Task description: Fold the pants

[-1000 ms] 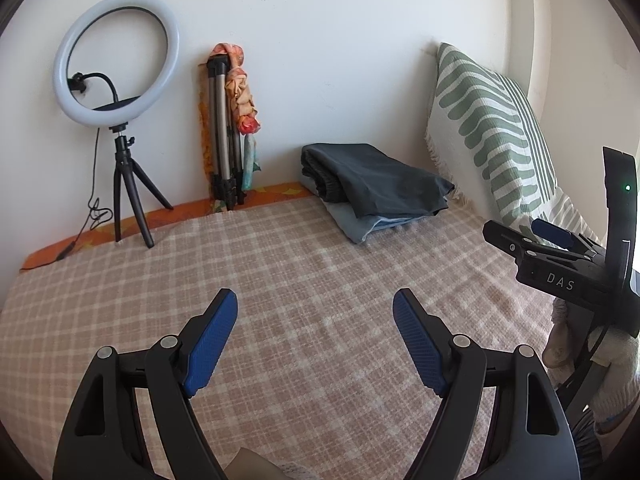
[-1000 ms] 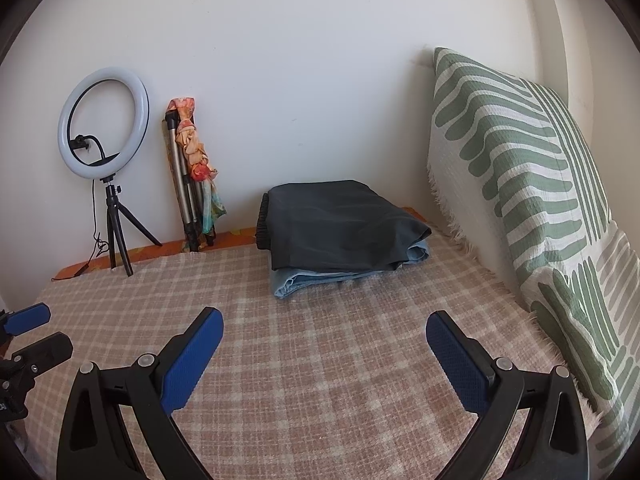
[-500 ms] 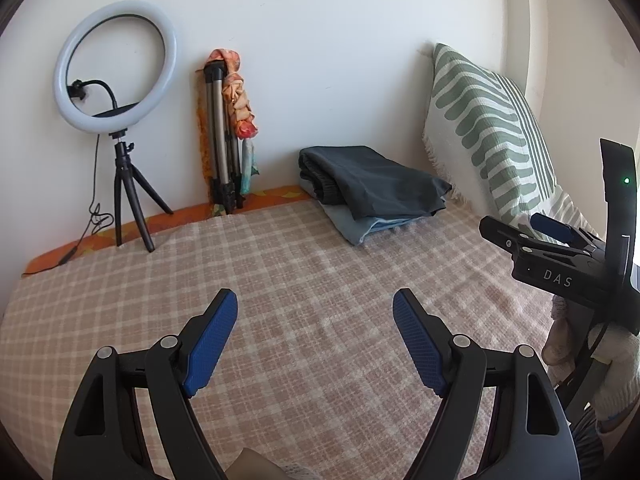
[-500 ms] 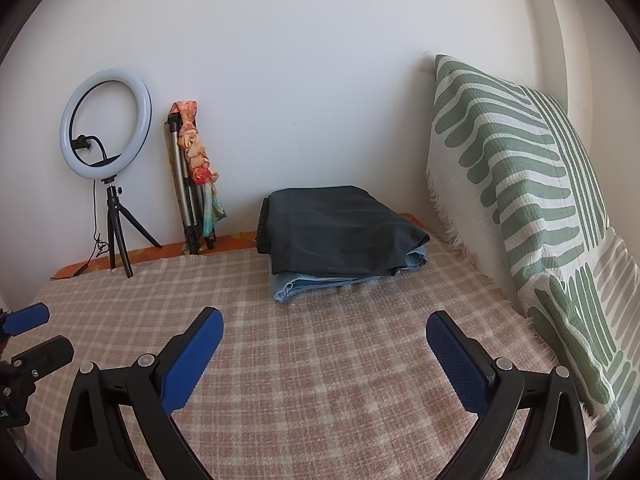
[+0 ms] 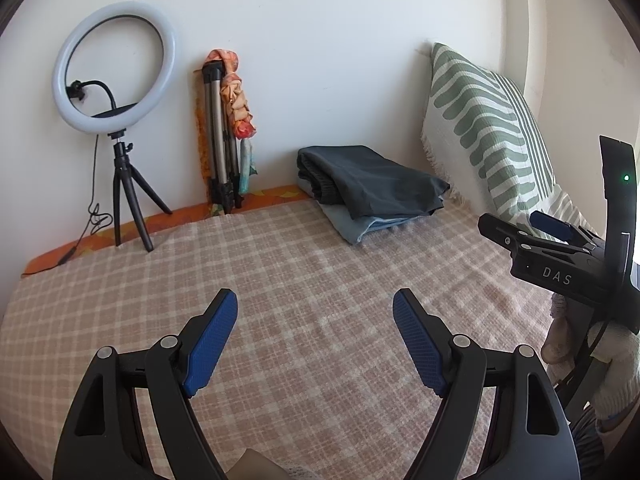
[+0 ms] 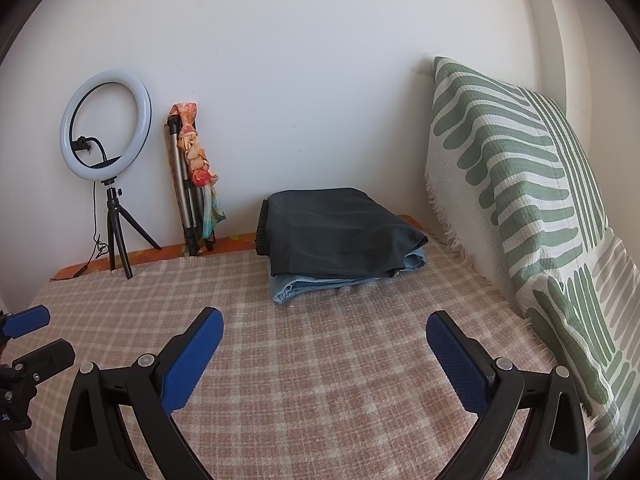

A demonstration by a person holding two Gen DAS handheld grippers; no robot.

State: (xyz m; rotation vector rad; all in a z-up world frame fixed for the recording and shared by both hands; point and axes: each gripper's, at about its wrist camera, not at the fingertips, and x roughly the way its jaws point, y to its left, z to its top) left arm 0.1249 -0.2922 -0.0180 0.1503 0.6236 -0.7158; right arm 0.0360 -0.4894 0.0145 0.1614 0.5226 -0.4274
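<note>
Against the white wall at the far edge of the checked blanket [image 6: 320, 380] lie two folded pants, stacked: dark grey pants [image 6: 336, 232] on light blue jeans [image 6: 296, 286]. One ring light [image 6: 106, 124], one folded tripod [image 6: 188, 196] and one green-striped pillow [image 6: 520, 184] surround them. Left gripper [image 5: 316, 340] and right gripper [image 6: 324, 356] hover with fingers spread, holding nothing.
</note>
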